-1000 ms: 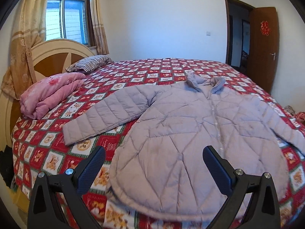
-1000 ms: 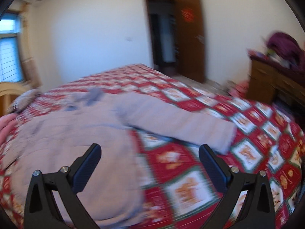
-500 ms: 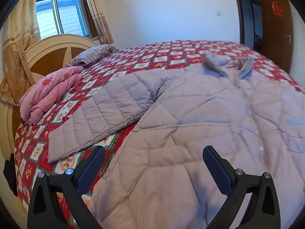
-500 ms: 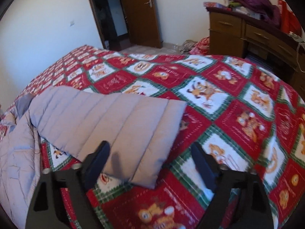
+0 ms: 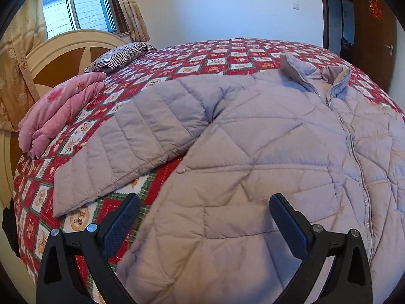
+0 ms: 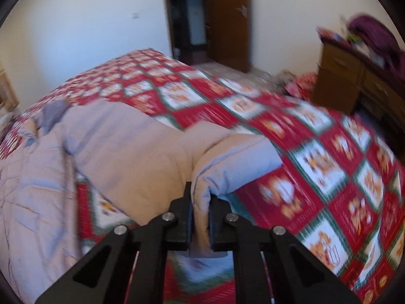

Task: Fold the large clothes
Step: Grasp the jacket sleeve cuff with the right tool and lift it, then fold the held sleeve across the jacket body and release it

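A lilac quilted jacket (image 5: 265,157) lies front up and zipped on a bed with a red patterned bedspread (image 5: 222,55). Its one sleeve (image 5: 131,147) stretches out to the left. My left gripper (image 5: 203,217) is open and empty, hovering low over the jacket's lower left body. In the right wrist view my right gripper (image 6: 201,205) is shut on the cuff end of the other sleeve (image 6: 141,152), which bunches up and lifts off the bedspread (image 6: 329,162). This view is blurred by motion.
A folded pink quilt (image 5: 58,111) and a striped pillow (image 5: 119,55) lie by the headboard (image 5: 63,53) at left. A wooden dresser (image 6: 354,81) with piled clothes stands to the right of the bed. An open door (image 6: 227,17) is beyond the bed.
My right gripper closed on the sleeve cuff and began lifting it. My left gripper moved closer and lower over the jacket body, still open.
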A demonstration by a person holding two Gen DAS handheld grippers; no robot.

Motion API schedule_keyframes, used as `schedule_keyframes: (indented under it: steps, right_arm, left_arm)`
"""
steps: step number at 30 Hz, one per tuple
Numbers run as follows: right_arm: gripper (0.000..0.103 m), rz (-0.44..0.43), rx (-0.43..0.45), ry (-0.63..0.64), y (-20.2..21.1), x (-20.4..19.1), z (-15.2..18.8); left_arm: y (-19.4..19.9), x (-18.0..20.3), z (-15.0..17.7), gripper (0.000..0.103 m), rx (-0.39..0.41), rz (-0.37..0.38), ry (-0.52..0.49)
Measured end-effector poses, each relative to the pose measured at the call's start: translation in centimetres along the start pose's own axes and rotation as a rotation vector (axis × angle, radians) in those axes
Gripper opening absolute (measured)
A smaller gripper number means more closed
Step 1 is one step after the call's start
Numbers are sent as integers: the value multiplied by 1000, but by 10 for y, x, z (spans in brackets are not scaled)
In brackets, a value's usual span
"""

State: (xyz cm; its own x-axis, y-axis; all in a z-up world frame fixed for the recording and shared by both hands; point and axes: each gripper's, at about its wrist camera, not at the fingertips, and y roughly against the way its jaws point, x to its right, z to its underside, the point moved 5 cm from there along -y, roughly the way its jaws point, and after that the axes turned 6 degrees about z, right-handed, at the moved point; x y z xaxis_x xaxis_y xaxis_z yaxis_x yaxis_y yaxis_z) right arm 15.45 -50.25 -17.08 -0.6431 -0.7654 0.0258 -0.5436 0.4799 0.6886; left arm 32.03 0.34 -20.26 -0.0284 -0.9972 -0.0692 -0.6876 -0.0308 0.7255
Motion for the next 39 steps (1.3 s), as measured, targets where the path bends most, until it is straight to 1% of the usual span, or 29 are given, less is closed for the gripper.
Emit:
schedule_keyframes:
  steps: [4, 10, 12, 13, 16, 19, 20, 22, 25, 27, 29, 32, 34, 36, 37, 39]
  right_arm:
    - [11, -50, 91, 102, 28, -55, -25]
    - [10, -131, 172, 234, 53, -138, -48]
    - [10, -151, 196, 276, 60, -163, -50]
    - [10, -167, 210, 303, 63, -182, -51]
    - [10, -209, 228, 356, 67, -220, -52]
    - [10, -253, 247, 414, 71, -263, -46]
    - [10, -271, 251, 434, 71, -280, -44]
    - [10, -297, 254, 459, 72, -302, -39]
    - [10, -339, 250, 499, 67, -343, -29]
    - [10, -364, 237, 514, 66, -362, -22]
    - [10, -392, 221, 534, 60, -387, -11]
    - [10, -432, 196, 555, 53, -413, 4]
    - [10, -462, 164, 567, 46, -430, 16]
    - [15, -497, 138, 580, 40, -444, 25]
    - [19, -512, 138, 580, 41, -446, 27]
    - [49, -567, 132, 567, 45, -445, 31]
  left_arm:
    - [4, -10, -11, 102, 24, -5, 8]
    - [1, -23, -33, 102, 56, -26, 26]
    - [-1, -26, -38, 102, 60, -24, 36]
    - [-2, -28, -41, 102, 63, -22, 39]
    - [-5, -30, -43, 102, 70, -24, 38]
    - [-6, -35, -43, 102, 73, -44, 27]
    - [-4, -37, -43, 102, 72, -43, 28]
    - [2, -42, -43, 102, 94, -33, 30]
    - [11, -49, -44, 102, 143, -74, 8]
    - [11, -56, -45, 102, 156, -101, 5]
    - [8, -64, -45, 102, 154, -127, 5]
    - [0, -76, -42, 102, 134, -155, 19]
    - [-4, -80, -41, 102, 122, -172, 20]
    - [-7, -83, -42, 102, 113, -195, 22]
    - [-7, -85, -43, 102, 111, -208, 27]
    - [-7, -85, -45, 102, 111, -216, 38]
